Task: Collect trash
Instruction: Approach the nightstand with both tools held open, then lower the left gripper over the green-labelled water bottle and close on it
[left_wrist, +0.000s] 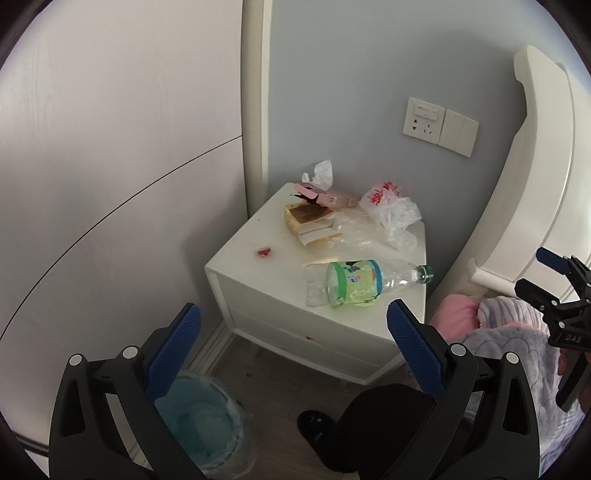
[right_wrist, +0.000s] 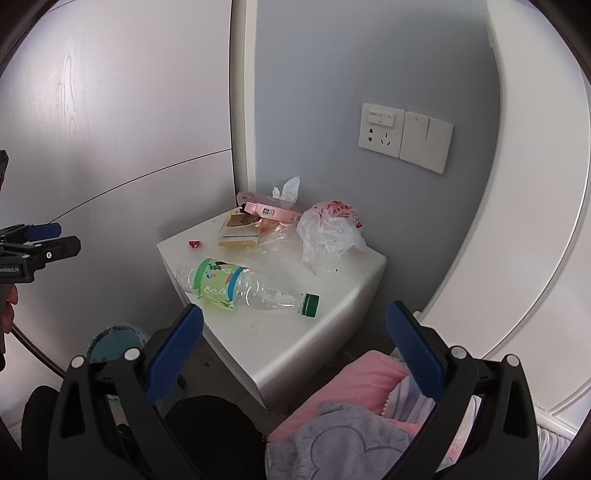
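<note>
A crushed clear plastic bottle (left_wrist: 364, 282) (right_wrist: 243, 286) with a green label and green cap lies on its side at the front of the white nightstand (left_wrist: 258, 273) (right_wrist: 314, 332). Behind it lie a crumpled plastic bag (left_wrist: 391, 212) (right_wrist: 328, 232) with red print, a pink carton (left_wrist: 325, 197) (right_wrist: 269, 208), a piece of bread (left_wrist: 310, 221) (right_wrist: 240, 229), a white tissue (left_wrist: 321, 171) (right_wrist: 288, 188) and a small red scrap (left_wrist: 264, 252) (right_wrist: 194, 244). My left gripper (left_wrist: 293, 325) hangs open in front of the nightstand. My right gripper (right_wrist: 295, 325) is open too, just short of the bottle.
A blue bin (left_wrist: 207, 424) (right_wrist: 114, 343) lined with a clear bag stands on the wood floor left of the nightstand. A bed with pink and lilac blankets (left_wrist: 517, 332) (right_wrist: 351, 424) lies to the right. A wall socket (left_wrist: 423, 118) (right_wrist: 380, 131) is above; a dark slipper (left_wrist: 317, 424) is below.
</note>
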